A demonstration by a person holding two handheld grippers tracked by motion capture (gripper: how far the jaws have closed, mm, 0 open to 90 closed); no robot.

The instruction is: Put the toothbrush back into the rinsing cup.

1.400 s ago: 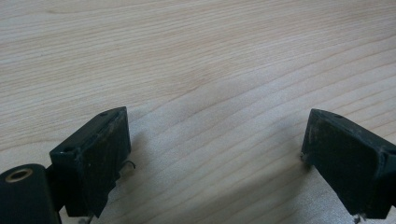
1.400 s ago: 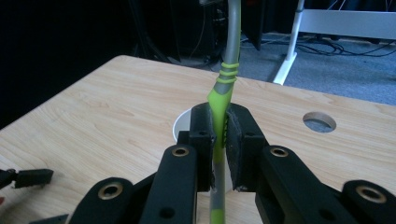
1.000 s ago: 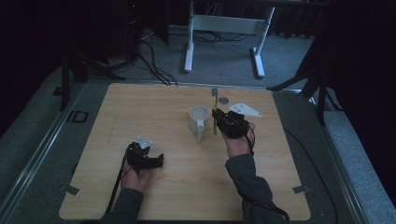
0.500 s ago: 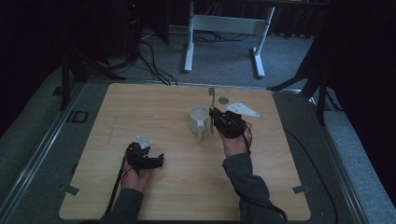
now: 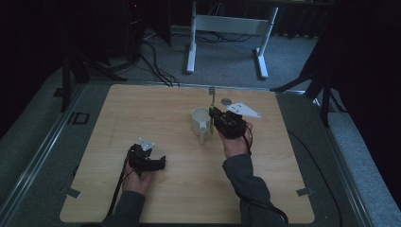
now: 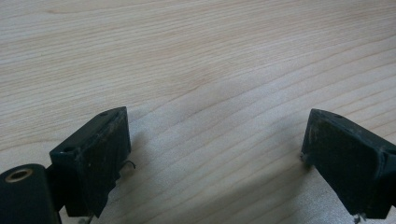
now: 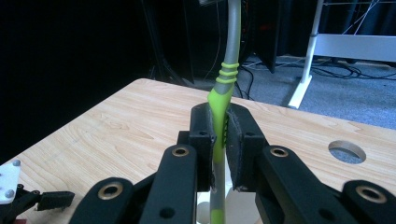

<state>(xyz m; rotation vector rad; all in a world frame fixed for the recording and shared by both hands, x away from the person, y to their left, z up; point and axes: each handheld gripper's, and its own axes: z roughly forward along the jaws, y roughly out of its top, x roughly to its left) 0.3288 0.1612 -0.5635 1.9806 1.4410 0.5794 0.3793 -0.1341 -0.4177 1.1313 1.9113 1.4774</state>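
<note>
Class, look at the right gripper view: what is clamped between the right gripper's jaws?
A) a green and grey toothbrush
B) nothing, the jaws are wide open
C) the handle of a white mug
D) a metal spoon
A: the right gripper has both jaws pressed on the green handle of the toothbrush, whose grey neck rises above them.

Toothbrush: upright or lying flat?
Upright. The right gripper clamps the toothbrush handle, head pointing up, beside the mug.
</note>
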